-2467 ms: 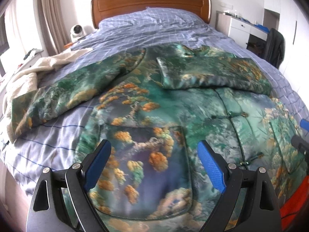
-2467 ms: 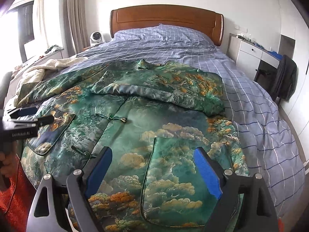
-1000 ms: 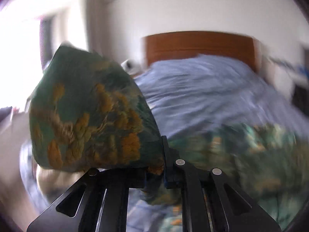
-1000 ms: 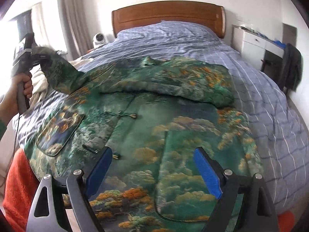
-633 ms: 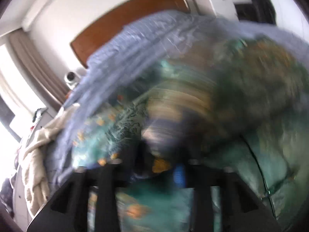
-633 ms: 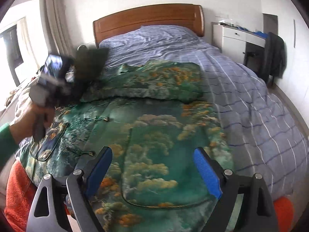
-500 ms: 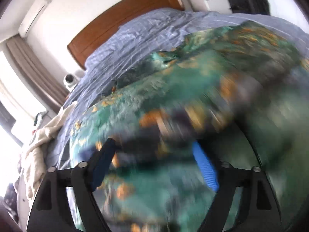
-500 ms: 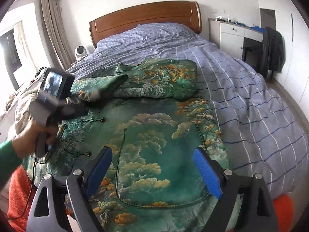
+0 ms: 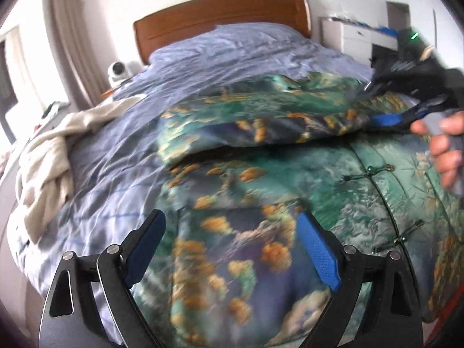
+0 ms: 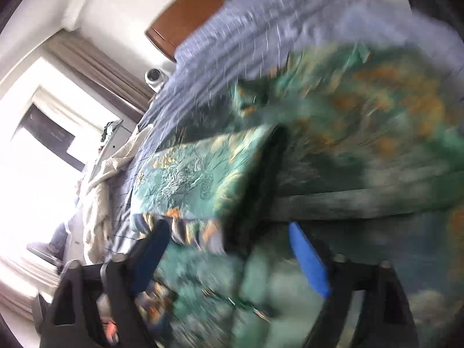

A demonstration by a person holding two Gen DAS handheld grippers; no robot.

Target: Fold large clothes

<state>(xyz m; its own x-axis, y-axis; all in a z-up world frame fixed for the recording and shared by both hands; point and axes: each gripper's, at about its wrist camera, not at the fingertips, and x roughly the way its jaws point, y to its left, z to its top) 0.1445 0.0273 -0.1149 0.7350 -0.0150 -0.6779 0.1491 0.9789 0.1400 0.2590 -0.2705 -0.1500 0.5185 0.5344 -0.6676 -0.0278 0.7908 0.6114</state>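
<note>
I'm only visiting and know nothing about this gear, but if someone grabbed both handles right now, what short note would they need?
Left tongs: opening, nothing between them, above the jacket's lower front.
Right tongs: closing at the end of the folded sleeve; whether they grip it yet is too blurred to tell.
The jacket lies front up on the bed.
Done: both sleeves lie folded across the chest.
Left: tidy that sleeve, then fold the body.

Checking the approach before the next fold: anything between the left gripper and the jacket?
Nothing visible. The left gripper, jaws opening, hangs right over the green jacket with only air between. The right gripper, jaws closing, is off to the side at the folded sleeve, clear of that path.
</note>
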